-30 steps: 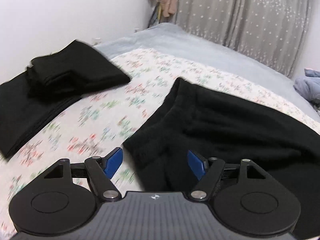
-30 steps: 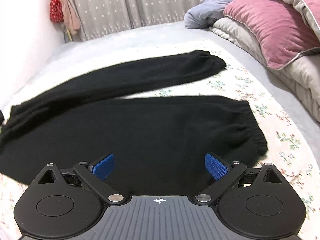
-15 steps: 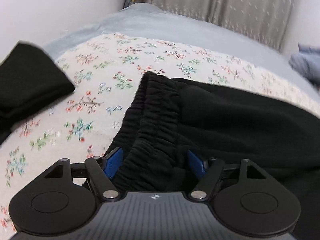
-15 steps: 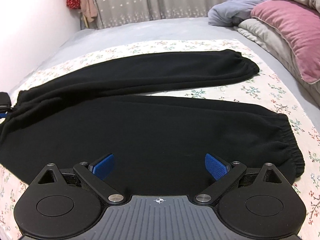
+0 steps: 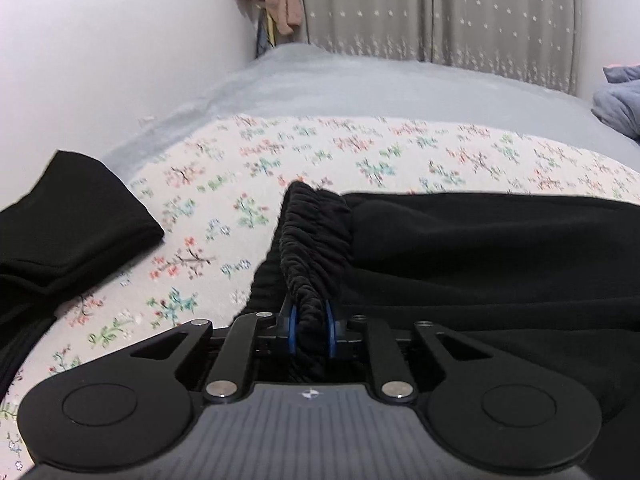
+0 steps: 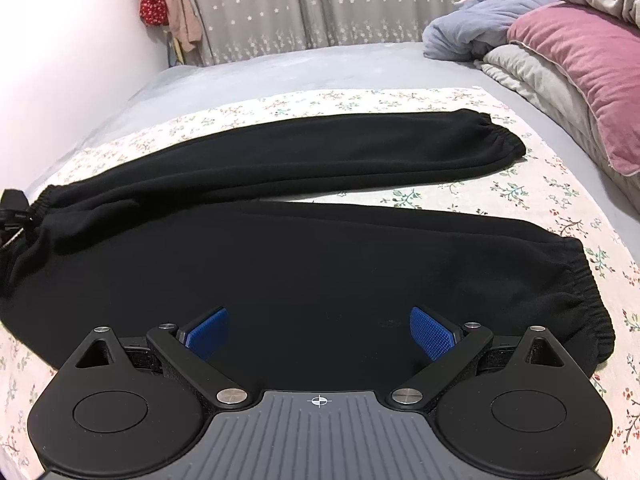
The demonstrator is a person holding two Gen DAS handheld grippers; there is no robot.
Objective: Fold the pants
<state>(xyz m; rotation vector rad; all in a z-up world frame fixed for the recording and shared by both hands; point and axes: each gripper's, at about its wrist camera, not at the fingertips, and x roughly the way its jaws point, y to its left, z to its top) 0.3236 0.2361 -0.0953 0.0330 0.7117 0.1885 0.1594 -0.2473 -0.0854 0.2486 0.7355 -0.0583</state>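
Note:
Black sweatpants [image 6: 320, 256] lie spread on the floral sheet, both legs running to the right with elastic cuffs [image 6: 500, 140]. In the left wrist view the gathered waistband [image 5: 316, 240] rises into a ridge. My left gripper [image 5: 311, 330] is closing, its blue pads pressing on that waistband fold. That same gripper shows as a dark shape [image 6: 14, 210] at the far left edge of the right wrist view. My right gripper [image 6: 319, 334] hovers open over the near leg, its blue pads wide apart with nothing pinched between them.
A stack of folded black garments [image 5: 60, 232] lies to the left on the sheet. Pink and grey pillows [image 6: 576, 64] and a blue blanket [image 6: 472, 28] sit at the right. A white wall [image 5: 100, 60] and grey curtain [image 5: 440, 12] bound the bed's far side.
My left gripper moved in onto the waistband and its jaws went from wide apart to pinching the fabric. The right gripper shifted slightly, staying open over the near leg.

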